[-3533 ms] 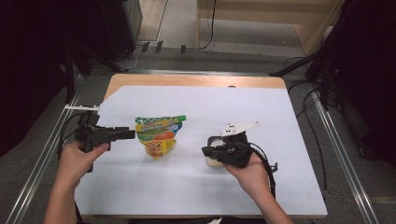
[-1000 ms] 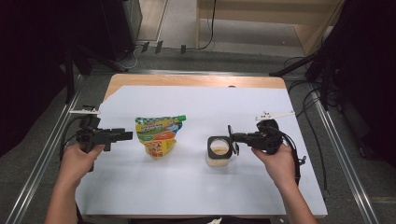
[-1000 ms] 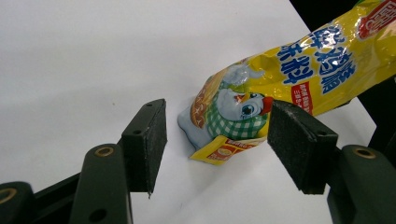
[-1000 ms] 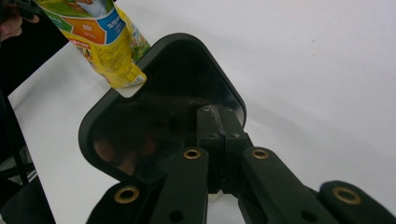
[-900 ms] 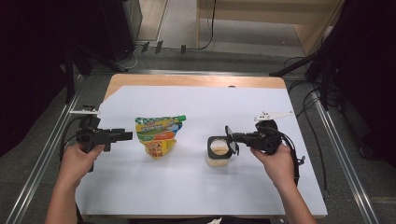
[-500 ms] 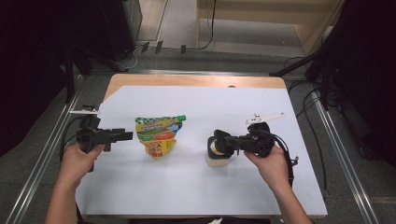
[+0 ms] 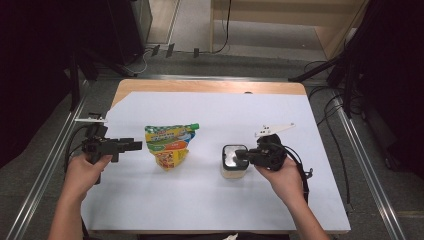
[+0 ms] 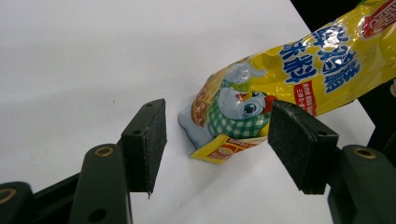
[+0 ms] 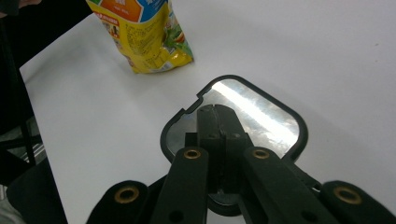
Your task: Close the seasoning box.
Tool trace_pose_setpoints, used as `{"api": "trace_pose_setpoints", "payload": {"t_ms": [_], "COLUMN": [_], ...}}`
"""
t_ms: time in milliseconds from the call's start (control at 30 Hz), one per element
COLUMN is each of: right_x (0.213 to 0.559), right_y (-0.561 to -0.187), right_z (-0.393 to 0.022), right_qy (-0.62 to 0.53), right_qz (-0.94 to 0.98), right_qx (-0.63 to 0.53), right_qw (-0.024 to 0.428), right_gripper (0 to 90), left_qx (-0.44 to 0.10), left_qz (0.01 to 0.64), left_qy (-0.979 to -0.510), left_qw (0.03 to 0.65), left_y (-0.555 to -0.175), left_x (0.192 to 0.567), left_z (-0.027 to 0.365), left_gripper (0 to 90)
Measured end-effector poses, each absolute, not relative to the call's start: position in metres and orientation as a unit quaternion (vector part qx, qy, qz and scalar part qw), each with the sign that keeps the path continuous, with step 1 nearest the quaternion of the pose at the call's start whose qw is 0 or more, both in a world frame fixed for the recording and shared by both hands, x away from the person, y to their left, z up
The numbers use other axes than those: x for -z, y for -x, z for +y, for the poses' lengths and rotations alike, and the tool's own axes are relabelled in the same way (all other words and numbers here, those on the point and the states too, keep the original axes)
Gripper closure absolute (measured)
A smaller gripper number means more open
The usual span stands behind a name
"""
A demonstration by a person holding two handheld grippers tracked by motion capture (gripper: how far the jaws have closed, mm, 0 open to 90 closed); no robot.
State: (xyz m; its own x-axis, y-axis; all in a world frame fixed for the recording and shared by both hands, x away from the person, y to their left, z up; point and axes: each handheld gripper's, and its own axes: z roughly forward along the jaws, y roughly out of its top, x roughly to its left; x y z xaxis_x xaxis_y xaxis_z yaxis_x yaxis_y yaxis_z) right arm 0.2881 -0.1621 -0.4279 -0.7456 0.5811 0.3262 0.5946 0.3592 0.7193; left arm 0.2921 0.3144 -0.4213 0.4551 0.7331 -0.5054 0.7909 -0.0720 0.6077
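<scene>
Hovering closed right tongs (image 9: 215, 112) over foil-lidded cup (image 9: 261, 114); open left tongs (image 8: 217, 140) face pouch (image 8: 289, 74).

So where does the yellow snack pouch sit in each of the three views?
High view: yellow snack pouch left of centre on the white table cover.
Left gripper view: pouch at upper right, its lower end beyond the open jaws.
Right gripper view: pouch at top left.
Shared landmark: the white table cover under it.

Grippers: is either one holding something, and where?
Neither. The right gripper is shut, its tips over the foil lid of the small cup, gripping nothing. The left gripper is open, with the yellow pouch beyond its pads.
</scene>
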Motion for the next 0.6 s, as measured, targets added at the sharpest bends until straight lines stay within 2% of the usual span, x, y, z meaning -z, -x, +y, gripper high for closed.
{"api": "trace_pose_setpoints", "payload": {"t_ms": [133,600], "right_x": [0.426,0.426], "right_y": [-0.289,-0.295], "right_z": [-0.168,-0.197], "right_qy": [0.36,0.382], "right_qz": [-0.818,-0.798], "right_qx": [0.449,0.464], "right_qw": [0.0,-0.032], "right_gripper": [85.7,59.5], "left_qx": [0.033,0.035], "left_qz": [0.521,0.52], "left_qy": [-0.732,-0.734], "left_qw": [0.438,0.435], "left_y": [-0.292,-0.295], "left_x": [0.422,0.423], "left_z": [0.314,0.312], "left_gripper": [38.1,38.2]}}
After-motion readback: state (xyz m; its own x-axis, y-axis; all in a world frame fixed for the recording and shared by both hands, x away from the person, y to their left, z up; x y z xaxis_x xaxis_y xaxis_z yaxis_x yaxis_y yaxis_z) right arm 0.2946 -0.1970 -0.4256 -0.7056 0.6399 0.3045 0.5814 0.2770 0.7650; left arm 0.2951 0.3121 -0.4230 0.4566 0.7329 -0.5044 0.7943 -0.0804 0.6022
